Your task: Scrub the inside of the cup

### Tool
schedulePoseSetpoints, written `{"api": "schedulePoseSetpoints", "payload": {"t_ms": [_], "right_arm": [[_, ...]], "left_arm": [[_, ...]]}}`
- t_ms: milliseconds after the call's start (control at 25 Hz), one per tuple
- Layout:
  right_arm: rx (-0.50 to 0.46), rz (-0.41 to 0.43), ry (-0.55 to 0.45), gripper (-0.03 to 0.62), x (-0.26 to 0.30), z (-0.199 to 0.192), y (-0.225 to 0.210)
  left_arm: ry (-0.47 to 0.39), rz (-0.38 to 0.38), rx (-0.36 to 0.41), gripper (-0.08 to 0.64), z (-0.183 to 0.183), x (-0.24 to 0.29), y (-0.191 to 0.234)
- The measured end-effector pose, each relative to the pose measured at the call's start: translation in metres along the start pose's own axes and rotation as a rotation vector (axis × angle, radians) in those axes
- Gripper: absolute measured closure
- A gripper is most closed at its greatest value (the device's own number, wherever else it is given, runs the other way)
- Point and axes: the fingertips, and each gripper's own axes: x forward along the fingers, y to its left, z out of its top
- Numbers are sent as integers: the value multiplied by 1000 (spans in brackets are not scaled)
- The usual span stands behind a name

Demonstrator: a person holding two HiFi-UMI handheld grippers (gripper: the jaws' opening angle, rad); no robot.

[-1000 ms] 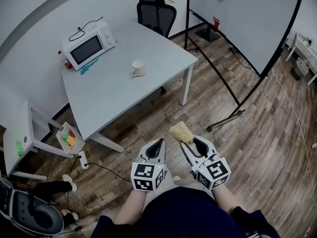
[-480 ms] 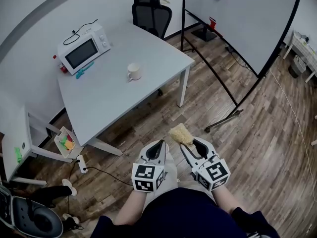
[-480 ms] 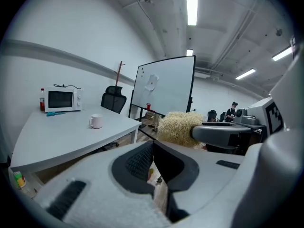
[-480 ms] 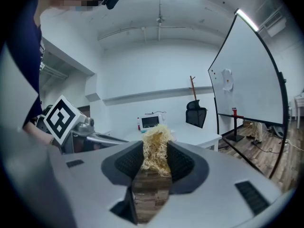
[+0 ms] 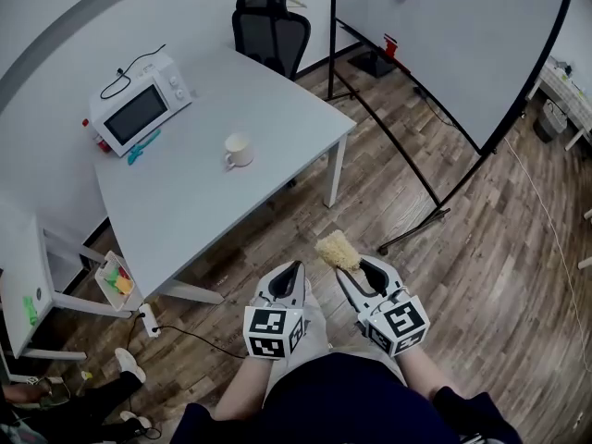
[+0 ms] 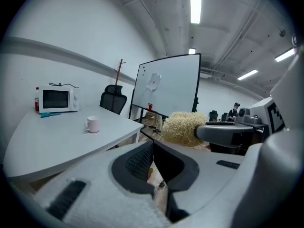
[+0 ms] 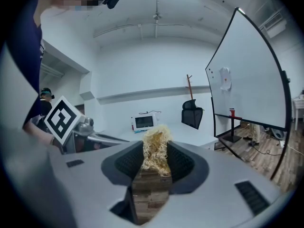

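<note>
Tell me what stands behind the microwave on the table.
Only a red bottle shows behind the microwave, at one corner; the rest there is covered by its body.

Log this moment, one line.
left gripper: shut, empty | right gripper: shut on scrubber | cup: upright on table, far from grippers | scrub: not started

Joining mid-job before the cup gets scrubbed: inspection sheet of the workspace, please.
Surface: pale grey rectangular table, mostly bare.
Job's things: white ceramic mug upright on the table; straw-yellow fibrous scrub pad in the right gripper.
Clutter: white microwave, teal tool beside it.
Grippers: left gripper shut, empty; right gripper shut on the scrub pad; both short of the table.
Cables: black cord on the microwave; white power strip on the floor.
Surroundings: black office chair, whiteboard, wood floor.
</note>
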Motion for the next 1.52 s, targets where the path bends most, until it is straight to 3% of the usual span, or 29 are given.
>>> {"api": "schedulePoseSetpoints", "payload": {"t_ms": [1000, 1520], "right_arm": [[-24, 30, 34, 434, 179, 59, -91], [-39, 68, 52, 434, 264, 66, -101]], "left_arm": [[8, 6, -13, 540, 87, 143, 118], [17, 70, -34, 540, 100, 169, 199]]}}
